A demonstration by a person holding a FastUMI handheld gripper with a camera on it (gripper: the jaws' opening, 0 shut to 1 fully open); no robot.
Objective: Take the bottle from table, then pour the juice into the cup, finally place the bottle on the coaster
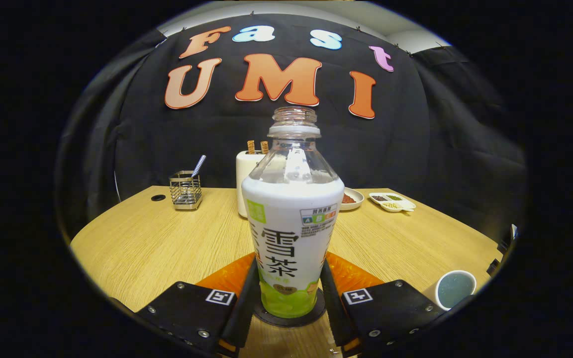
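The bottle (292,233) stands upright between my two fingers, its lower body flanked by one black finger (243,303) on each side, and both appear to lie against its sides, so my claw (289,303) looks closed on it, though the contact itself is hard to make out. Its base rests on a dark round coaster (316,311) that shows just under it, and an orange mat (353,276) spreads on the table (137,243) behind the fingers. The bottle has no cap; its neck is clear and its wrapped body hides whatever liquid is inside. I count one bottle, one coaster and one cup (454,289). The cup is white, sits on the wooden table off to my right, well apart from the bottle, and holds a pale liquid. Beyond the bottle, at the far side of the table, I count one wire holder (185,190) with a single striped straw (199,165) leaning in it, one white box-shaped container (244,181) with two brown sticks (257,146) poking from its top, one small round dish (353,200) with something reddish-brown in it, and one divided white tray (392,202) whose compartments hold small heaps of dark, green and pale bits.
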